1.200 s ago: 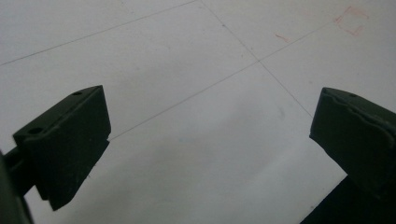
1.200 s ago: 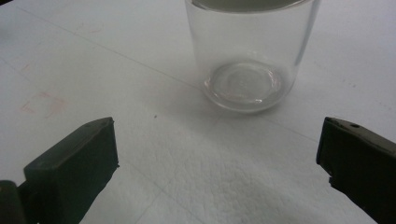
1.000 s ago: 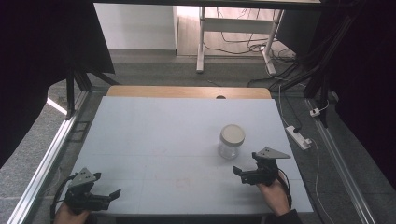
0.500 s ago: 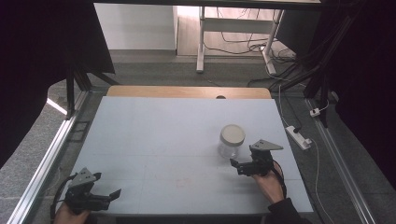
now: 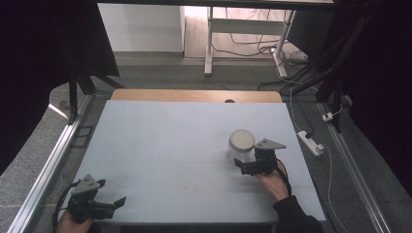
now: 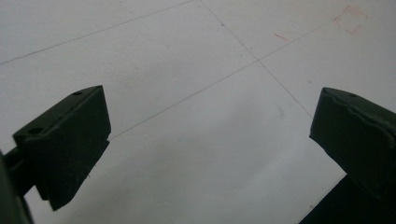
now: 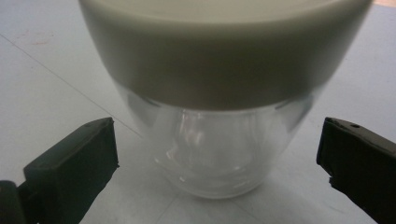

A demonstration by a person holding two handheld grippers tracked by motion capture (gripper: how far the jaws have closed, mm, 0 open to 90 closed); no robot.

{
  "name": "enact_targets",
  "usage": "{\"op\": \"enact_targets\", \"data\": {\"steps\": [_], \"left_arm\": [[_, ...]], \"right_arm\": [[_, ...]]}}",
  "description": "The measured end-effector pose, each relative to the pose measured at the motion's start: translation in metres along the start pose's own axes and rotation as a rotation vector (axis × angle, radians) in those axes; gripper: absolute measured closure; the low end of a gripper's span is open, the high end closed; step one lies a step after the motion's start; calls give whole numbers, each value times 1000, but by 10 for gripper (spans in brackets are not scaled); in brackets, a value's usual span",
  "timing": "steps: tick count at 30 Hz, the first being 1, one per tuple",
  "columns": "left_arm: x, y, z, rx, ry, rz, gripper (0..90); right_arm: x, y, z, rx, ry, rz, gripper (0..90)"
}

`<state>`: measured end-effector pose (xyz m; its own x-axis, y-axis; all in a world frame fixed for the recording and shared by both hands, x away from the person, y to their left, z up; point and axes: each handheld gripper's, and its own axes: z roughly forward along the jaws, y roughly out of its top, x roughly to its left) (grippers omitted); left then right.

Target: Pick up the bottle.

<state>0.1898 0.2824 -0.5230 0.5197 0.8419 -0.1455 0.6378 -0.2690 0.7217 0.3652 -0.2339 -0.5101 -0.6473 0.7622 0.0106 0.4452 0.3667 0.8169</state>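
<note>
Glass jar (image 5: 241,147) with a pale lid stands right of centre on the tabletop (image 5: 160,141) in the high view, the right gripper (image 5: 244,166) just beside it; the left gripper (image 5: 115,202) rests at the near left corner. Left gripper view: fingers (image 6: 65,144) wide apart over bare tabletop. Right gripper view: fingers (image 7: 74,161) spread either side of the jar (image 7: 219,140), not touching; this looks like the approach, and closing on the glass below the lid (image 7: 219,46) seems next

Lab or test room: pale work table (image 5: 160,141) standing in aluminium frame (image 5: 46,170), black curtains (image 5: 53,43) hanging around, cables (image 5: 257,46) and power strip (image 5: 309,142) lying on grey floor.
</note>
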Motion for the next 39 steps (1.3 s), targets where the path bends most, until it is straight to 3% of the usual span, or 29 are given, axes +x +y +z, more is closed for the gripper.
{"op": "enact_targets", "data": {"steps": [11, 21, 39], "left_arm": [[0, 0, 0, 2, 0, 3, 0], [0, 0, 0, 1, -2, 4, 0], [-1, 0, 0, 0, -4, 5, 0]], "right_arm": [[0, 7, 14, -1, 37, -26, 0], [-2, 11, 23, -20, 27, -20, 0], [-2, 9, 25, -6, 22, -59, 64]]}}
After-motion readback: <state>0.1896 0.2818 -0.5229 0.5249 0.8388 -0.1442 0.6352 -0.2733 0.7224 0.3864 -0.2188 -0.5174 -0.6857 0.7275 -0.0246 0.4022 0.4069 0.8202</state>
